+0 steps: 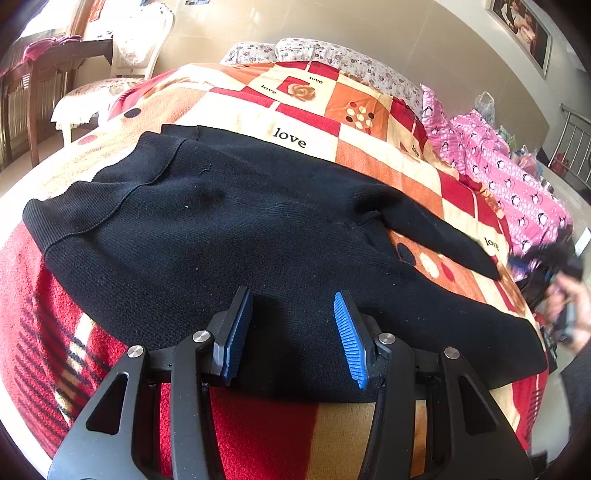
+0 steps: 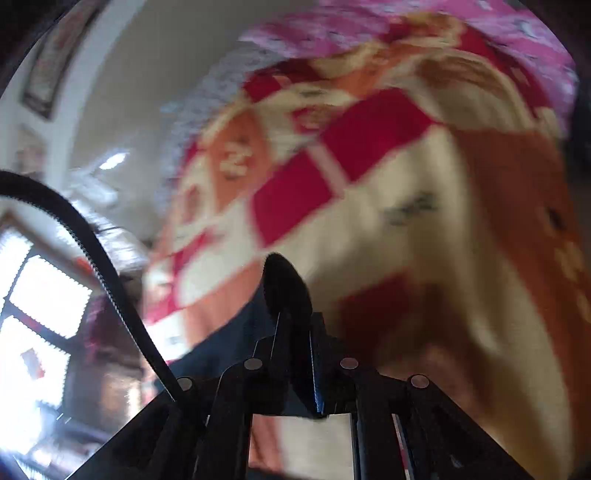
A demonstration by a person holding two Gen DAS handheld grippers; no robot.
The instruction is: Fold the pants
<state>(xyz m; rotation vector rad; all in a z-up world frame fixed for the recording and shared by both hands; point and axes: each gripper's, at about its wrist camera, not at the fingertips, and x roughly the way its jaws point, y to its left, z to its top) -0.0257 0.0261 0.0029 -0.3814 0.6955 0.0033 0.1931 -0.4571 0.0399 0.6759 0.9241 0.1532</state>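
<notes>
Black pants [image 1: 229, 229] lie spread across the blanket [image 1: 369, 110] on the bed. Left gripper [image 1: 293, 332] hangs w/ jaws apart over the pants' near edge, nothing pinched. Right gripper [image 2: 295, 314], blurred, is nearly closed w/ a dark fold of the pants between its fingers.

A bed [image 1: 369, 110] fills the room's middle, covered by a red, orange and cream checked blanket [image 1: 303, 99] printed with "love". Floral pillows [image 1: 332, 55] lie at its head against a pale wall [image 1: 406, 33], where a framed picture [image 1: 524, 29] hangs. A pink penguin-print quilt [image 1: 509, 177] lies bunched along the far side. A white chair [image 1: 122, 74] and a dark wooden table [image 1: 55, 62] stand nearby. Bright daylight enters through a window [image 2: 40, 295].
</notes>
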